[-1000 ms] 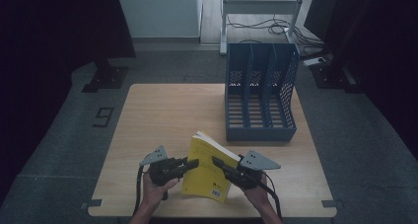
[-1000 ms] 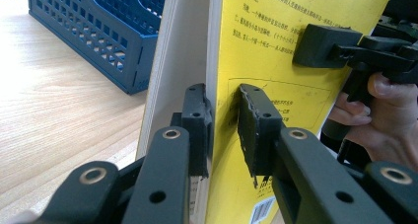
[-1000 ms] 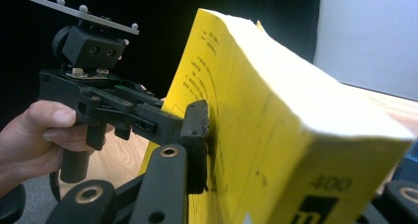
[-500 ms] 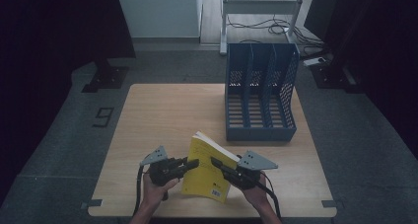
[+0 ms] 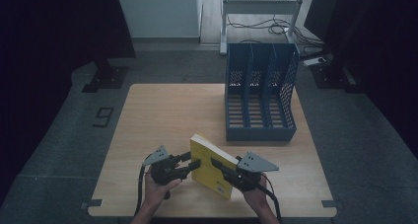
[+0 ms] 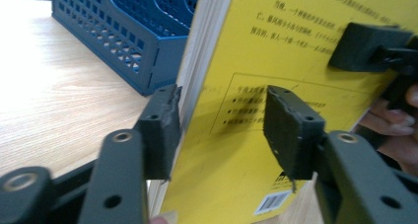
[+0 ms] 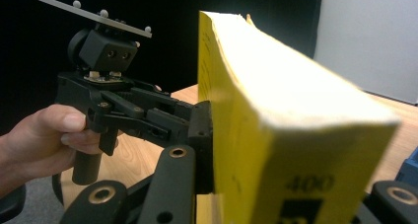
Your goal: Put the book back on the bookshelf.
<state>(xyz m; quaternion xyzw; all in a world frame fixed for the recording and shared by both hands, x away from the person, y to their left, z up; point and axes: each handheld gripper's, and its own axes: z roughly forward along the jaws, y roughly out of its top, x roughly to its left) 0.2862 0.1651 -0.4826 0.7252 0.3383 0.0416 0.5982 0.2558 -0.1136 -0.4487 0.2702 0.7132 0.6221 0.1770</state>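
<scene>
While thick and yellow, the paperback book point(image 5: 213, 164) stands upright.

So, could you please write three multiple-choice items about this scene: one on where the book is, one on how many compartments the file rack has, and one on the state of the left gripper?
1. Where is the yellow book?
A. Inside the blue file rack
B. Upright on the table, between the two grippers
C. Flat at the table's far left corner

2. How many compartments does the blue file rack have?
A. Two
B. Three
C. Five

3. How do the jaws of the left gripper stand?
A. Pressed shut on the book
B. Shut on nothing
C. Apart, one pad clear of the cover

Answers: 1 B, the book stands near the table's front edge, with the right gripper clamped on it. 2 B, two dividers make three slots. 3 C, the jaws have just been opening, and a gap shows beside the cover.
</scene>
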